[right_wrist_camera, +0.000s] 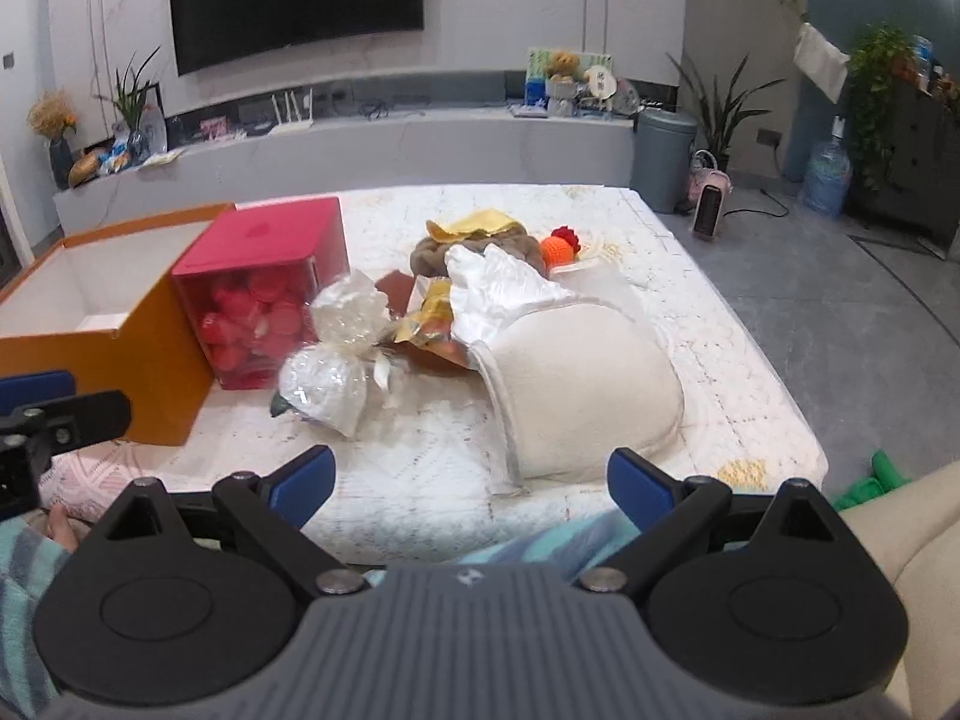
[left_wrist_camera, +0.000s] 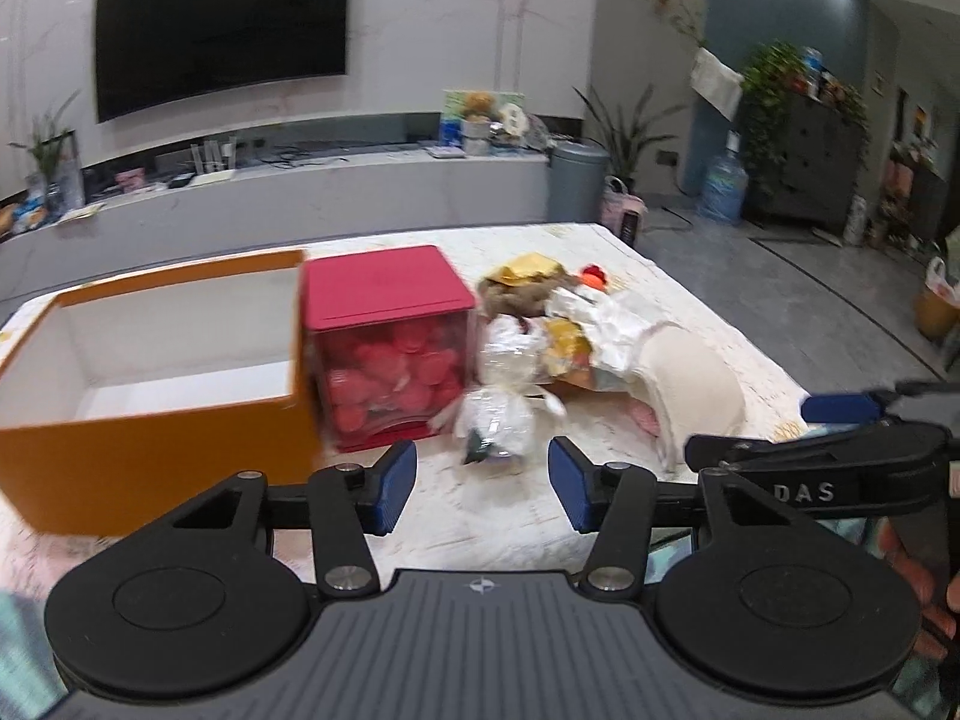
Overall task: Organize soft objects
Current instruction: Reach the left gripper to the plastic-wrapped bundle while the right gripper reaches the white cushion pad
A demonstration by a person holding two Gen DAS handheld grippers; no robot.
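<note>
On the white patterned table (left_wrist_camera: 492, 534) a heap of soft things lies beside two boxes. A cream plush slipper (right_wrist_camera: 582, 384) is nearest, straight ahead of my right gripper (right_wrist_camera: 474, 477), which is open and empty. A crinkly clear bag (left_wrist_camera: 498, 414) lies just beyond my left gripper (left_wrist_camera: 483, 483), also open with nothing between its pads. Behind these lie a white glove (right_wrist_camera: 510, 288), gold wrappers (right_wrist_camera: 432, 324), a brown plush (right_wrist_camera: 480, 252) and an orange crocheted ball (right_wrist_camera: 555, 252). An open orange box (left_wrist_camera: 150, 444) with a white inside stands at the left.
A red cube box (left_wrist_camera: 390, 354) with a clear front, full of red rounds, stands against the orange box. A beige sofa (right_wrist_camera: 888, 528) is at the right, with a small heater (right_wrist_camera: 711, 210) and a grey bin (right_wrist_camera: 663, 156) on the floor beyond the table.
</note>
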